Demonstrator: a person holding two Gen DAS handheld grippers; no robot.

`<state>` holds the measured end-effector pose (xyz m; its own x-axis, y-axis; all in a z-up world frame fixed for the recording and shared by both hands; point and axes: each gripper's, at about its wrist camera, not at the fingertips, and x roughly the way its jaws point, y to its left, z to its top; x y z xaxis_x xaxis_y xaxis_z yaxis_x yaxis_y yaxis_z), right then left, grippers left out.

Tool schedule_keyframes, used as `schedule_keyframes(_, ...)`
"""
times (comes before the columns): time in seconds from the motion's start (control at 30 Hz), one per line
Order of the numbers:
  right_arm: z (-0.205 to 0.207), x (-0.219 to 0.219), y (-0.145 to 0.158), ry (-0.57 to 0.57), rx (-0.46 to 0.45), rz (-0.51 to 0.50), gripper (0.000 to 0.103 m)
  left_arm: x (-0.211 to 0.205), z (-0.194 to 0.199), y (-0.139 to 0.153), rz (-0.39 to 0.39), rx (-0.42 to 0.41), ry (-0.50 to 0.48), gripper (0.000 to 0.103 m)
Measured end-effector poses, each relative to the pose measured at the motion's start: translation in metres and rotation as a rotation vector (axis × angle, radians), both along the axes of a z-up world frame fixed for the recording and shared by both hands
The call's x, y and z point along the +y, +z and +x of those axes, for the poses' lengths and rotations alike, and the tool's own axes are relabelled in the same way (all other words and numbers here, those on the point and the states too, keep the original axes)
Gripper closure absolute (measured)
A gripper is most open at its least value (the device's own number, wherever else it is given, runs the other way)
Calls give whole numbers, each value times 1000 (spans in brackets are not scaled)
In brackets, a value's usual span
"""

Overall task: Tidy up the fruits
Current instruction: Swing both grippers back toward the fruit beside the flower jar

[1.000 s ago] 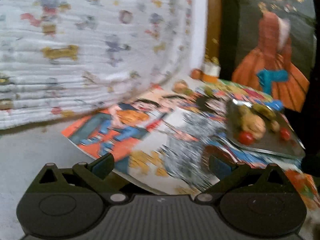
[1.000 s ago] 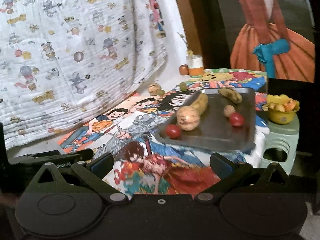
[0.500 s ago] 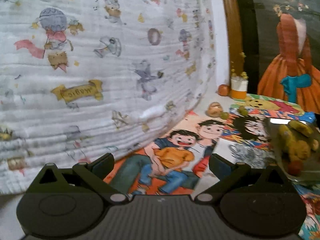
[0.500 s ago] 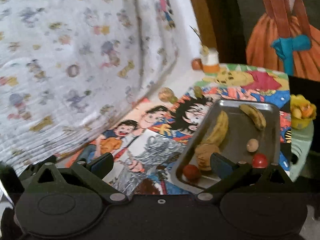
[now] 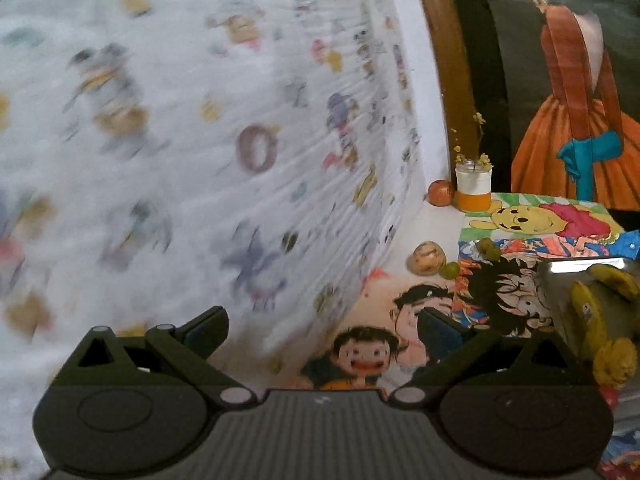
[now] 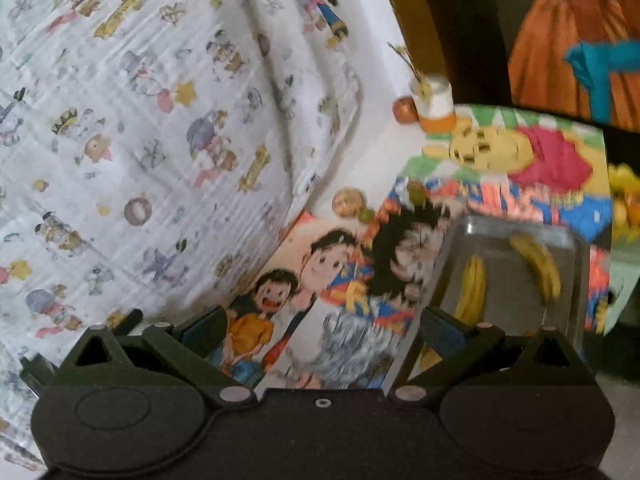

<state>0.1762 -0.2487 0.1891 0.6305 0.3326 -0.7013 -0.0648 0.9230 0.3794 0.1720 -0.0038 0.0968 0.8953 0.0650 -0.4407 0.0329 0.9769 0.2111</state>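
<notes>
- Grey metal tray (image 6: 516, 304) sits near the right edge of the counter (image 5: 436, 224), on top of bright cartoon posters (image 6: 320, 280) that cover most of the surface; two bananas (image 6: 538, 266) lie on it in the right wrist view, one by its left rim and one further back to the right.
- From the left wrist view the same tray (image 5: 560, 276) shows at the far right; a round yellow-brown fruit (image 5: 614, 362) sits near the bananas and a red one (image 5: 608, 396) peeks out just beside the gripper body.
- Off the tray, toward the back of the counter, a pale tan fruit (image 5: 429, 258) lies with a small green one (image 5: 450, 270) touching or just beside it; another green fruit (image 5: 489, 247) rests near them on the poster edge.
- At the back corner a reddish-orange fruit (image 5: 441, 193) stands just beside a white-and-orange jar (image 5: 474, 190) with dried sprigs in it.
- Left gripper (image 5: 322, 326): fingers spread wide, nothing between them, over the poster close to the printed cloth (image 5: 200, 140) hanging along the left side.
- Right gripper (image 6: 322, 326): fingers also wide and empty; its right finger is in front of the tray's near left corner.
- Beyond the right edge, a yellow bowl (image 6: 626, 200) of fruit is partly seen, blurred.
</notes>
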Motion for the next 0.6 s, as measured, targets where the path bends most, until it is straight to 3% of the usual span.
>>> schedule_keyframes(0.17,45,-11,-2,16,-13,-20,1,-25,42,-1,12,-31,-63,0)
schedule_keyframes(0.27,76,-27,-13,-19,-43,-2,1,-40,71,-17,-38,-51,-30,0)
schedule_keyframes(0.47,136,-58,-40,-81,-49,15,1,-69,136,-55,-95,31,-59,0)
schedule_keyframes(0.6,178,-73,-65,-101,-58,40,1,-77,173,-71,-116,61,-3,0)
